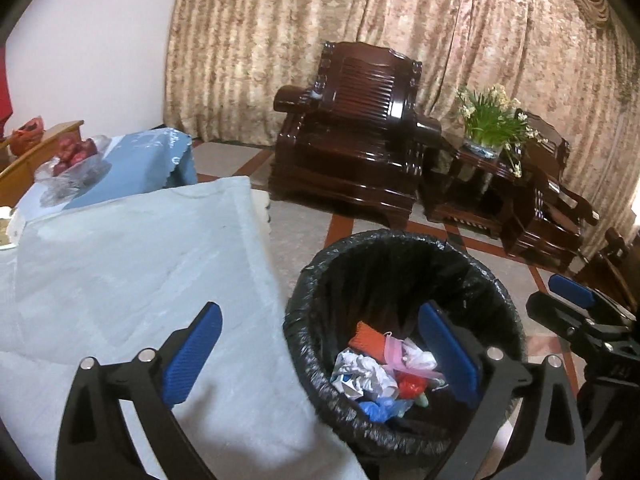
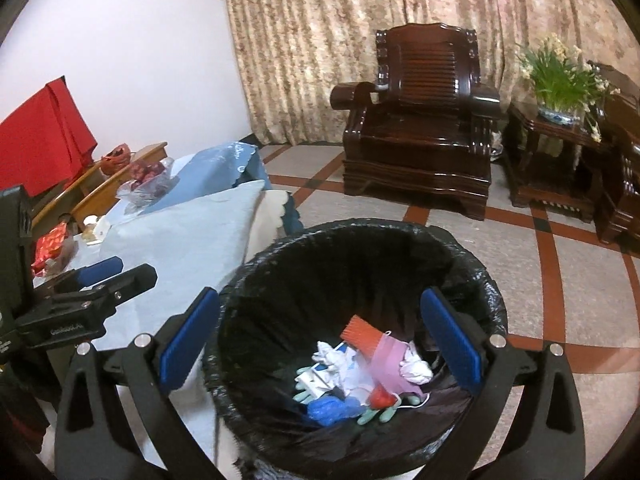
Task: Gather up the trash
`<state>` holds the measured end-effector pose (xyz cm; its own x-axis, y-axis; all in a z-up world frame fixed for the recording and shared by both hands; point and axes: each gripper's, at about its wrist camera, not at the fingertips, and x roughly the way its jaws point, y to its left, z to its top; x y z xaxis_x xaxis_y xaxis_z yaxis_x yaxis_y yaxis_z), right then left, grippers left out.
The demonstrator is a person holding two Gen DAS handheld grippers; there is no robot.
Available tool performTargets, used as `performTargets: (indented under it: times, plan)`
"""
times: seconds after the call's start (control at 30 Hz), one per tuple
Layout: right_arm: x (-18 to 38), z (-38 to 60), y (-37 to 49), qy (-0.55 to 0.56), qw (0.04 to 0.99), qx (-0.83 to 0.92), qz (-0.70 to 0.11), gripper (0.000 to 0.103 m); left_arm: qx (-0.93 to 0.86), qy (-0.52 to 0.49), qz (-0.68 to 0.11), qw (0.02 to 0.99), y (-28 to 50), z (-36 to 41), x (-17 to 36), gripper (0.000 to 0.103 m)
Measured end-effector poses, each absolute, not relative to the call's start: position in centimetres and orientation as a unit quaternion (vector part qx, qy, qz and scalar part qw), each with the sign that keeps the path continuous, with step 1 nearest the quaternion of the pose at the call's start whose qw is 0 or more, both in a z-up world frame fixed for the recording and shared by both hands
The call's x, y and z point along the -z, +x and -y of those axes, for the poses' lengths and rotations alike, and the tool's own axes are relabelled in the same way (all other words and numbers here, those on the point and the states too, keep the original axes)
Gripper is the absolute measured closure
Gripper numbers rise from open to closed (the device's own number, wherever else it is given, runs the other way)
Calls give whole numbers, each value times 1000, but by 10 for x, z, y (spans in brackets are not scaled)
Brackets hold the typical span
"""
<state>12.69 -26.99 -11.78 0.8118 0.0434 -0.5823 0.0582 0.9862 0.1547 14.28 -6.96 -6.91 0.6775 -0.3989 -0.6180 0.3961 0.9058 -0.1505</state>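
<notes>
A bin with a black liner stands on the floor beside the table's edge. Inside lies mixed trash: crumpled white paper, an orange ribbed piece, pink plastic, a red scrap, blue and green gloves. My left gripper is open and empty, straddling the table's edge and the bin's left rim. My right gripper is open and empty, held directly above the bin's mouth. Each gripper shows in the other's view, the right one at right, the left one at left.
A table with a pale blue cloth lies left of the bin. A bag of red fruit and wrappers sit at its far end. Dark wooden armchair, side table with potted flowers, curtains behind.
</notes>
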Motion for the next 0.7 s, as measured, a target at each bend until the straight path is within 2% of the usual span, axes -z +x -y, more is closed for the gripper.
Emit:
performTargets:
  times: [0.7]
  plan:
    - [56, 219, 77, 45, 961, -41, -269, 5, 185, 10, -296, 937, 71, 37, 10, 6]
